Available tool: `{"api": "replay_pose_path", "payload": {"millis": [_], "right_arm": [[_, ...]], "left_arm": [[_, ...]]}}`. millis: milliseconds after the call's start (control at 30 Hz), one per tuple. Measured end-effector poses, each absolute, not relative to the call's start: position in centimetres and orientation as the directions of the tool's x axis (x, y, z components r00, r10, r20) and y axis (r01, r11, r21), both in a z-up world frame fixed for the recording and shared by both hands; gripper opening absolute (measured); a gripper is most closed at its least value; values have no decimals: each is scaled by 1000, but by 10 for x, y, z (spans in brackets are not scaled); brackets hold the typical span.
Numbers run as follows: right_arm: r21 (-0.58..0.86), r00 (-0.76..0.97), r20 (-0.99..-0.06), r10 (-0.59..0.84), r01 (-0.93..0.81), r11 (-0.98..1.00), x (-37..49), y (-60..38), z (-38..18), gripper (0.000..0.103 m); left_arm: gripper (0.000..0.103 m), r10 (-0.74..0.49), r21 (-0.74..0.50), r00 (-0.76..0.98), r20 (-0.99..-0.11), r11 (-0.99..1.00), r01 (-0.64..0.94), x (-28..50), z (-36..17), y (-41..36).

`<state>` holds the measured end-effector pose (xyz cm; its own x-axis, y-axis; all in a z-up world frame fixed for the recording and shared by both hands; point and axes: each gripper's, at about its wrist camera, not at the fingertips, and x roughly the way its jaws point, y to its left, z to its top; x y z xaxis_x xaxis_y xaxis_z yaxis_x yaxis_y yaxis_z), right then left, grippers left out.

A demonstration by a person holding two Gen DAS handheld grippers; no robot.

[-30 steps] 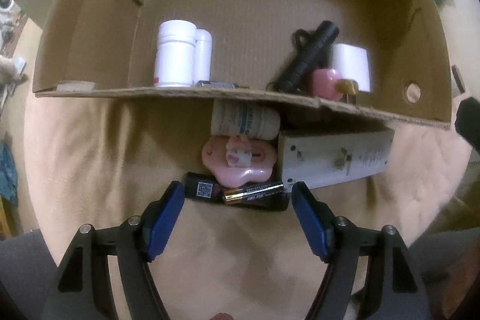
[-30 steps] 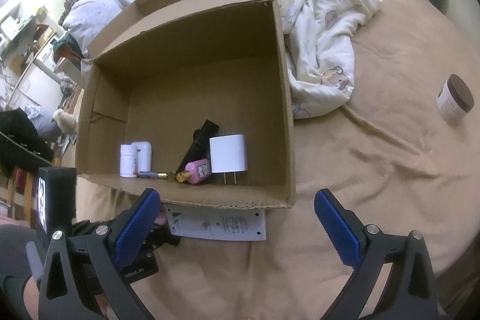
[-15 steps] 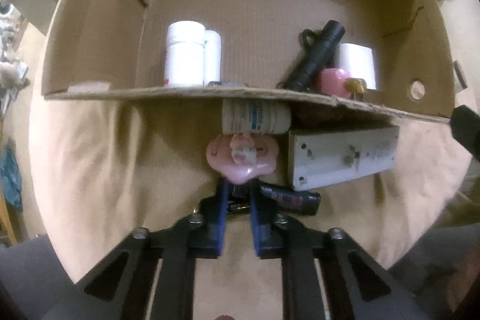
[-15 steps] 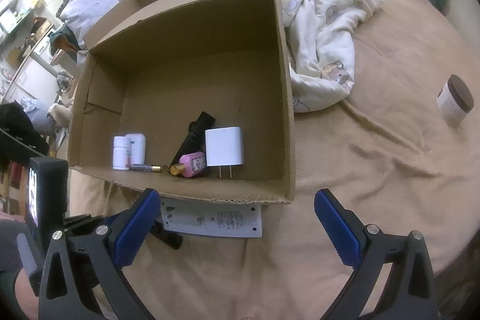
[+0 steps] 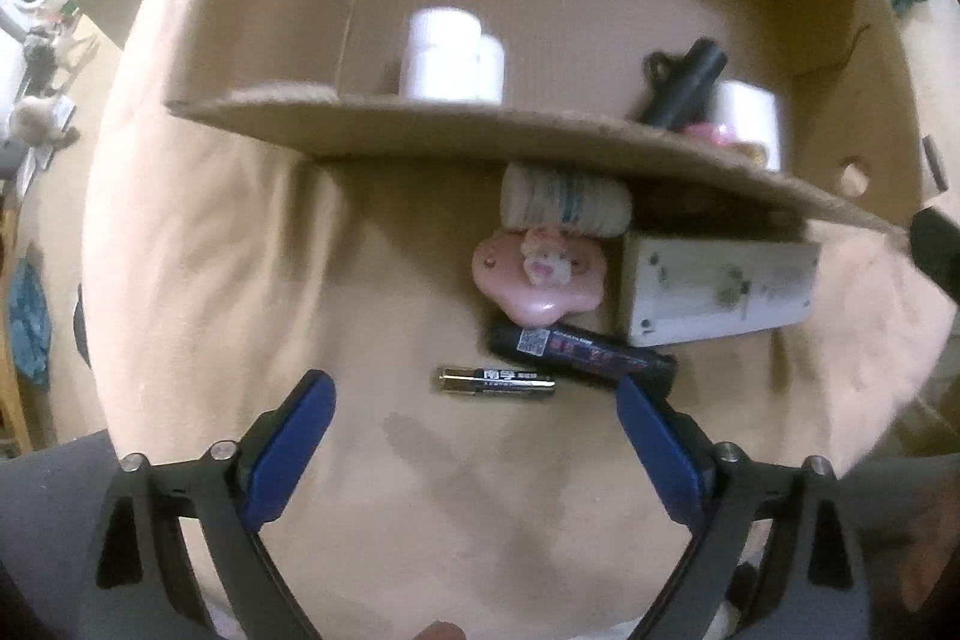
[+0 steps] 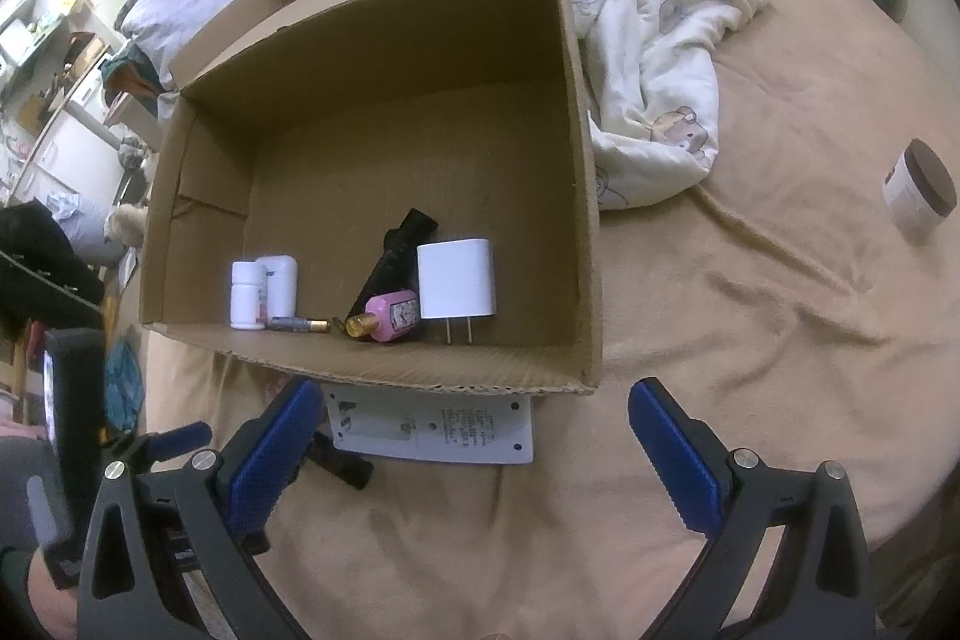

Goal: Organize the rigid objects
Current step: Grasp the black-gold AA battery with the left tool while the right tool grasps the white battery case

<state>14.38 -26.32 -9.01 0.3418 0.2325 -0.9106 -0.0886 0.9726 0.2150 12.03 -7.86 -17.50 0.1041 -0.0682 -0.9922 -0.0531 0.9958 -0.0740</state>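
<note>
- Left wrist view: the left gripper (image 5: 474, 403) has its jaws wide apart and empty. The battery (image 5: 495, 379) lies flat on the tan blanket (image 5: 240, 250), just beyond the fingertips at 12 o'clock, apart from the black tube (image 5: 582, 352) at its 2 o'clock.
- The battery looks light, stiff and smooth; it may roll, so pinching it mid-barrel seems best.
- Right wrist view: the right gripper (image 6: 474, 430) hangs spread and empty, the cardboard box (image 6: 588, 220) at 12 o'clock.

both grippers, left gripper (image 5: 474, 403) and right gripper (image 6: 474, 418), show black angular frames, ribbed blue finger pads and round silver screws at the joints.
</note>
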Motion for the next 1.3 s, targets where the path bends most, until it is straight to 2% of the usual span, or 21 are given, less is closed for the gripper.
{"api": "replay_pose_path", "payload": {"millis": [67,233,300,367,600,833,967,1100,1200,1300], "right_arm": [[211,341,-911,230,-93,973,144,-262,-90,103],[201,328,-918,223,-99,975,144,-260,-93,103],[198,326,-919,221,-104,975,144,-259,-93,103],[197,327,-918,224,-113,974,143,-256,-92,103],[187,300,-929,217,-126,974,142,-250,-99,103],[230,276,-929,245,-87,969,144,-259,-107,103],[264,261,-926,271,-62,962,148,-261,-113,103],[251,246,-933,264,-84,964,149,-248,-125,103],[152,203,-964,171,-106,983,148,-237,-142,103],[117,172,-976,134,-108,987,152,-235,-157,103]], "left_arm": [[84,-67,-72,88,-994,996,-44,120,-181,-83],[64,-23,-21,59,-998,999,40,110,-199,-105],[49,-21,-18,72,-997,999,40,111,-197,-106],[40,-21,-18,87,-996,999,28,113,-193,-104],[40,-43,-39,80,-996,998,52,109,-177,-110],[40,-109,-98,226,-968,993,62,90,-92,-94],[40,-89,-70,313,-946,995,70,92,-54,-59],[40,-80,-67,333,-939,996,50,100,-60,-41],[40,-121,-124,288,-950,992,6,105,-87,-25],[40,-134,-135,297,-945,991,18,109,-80,-17]]}}
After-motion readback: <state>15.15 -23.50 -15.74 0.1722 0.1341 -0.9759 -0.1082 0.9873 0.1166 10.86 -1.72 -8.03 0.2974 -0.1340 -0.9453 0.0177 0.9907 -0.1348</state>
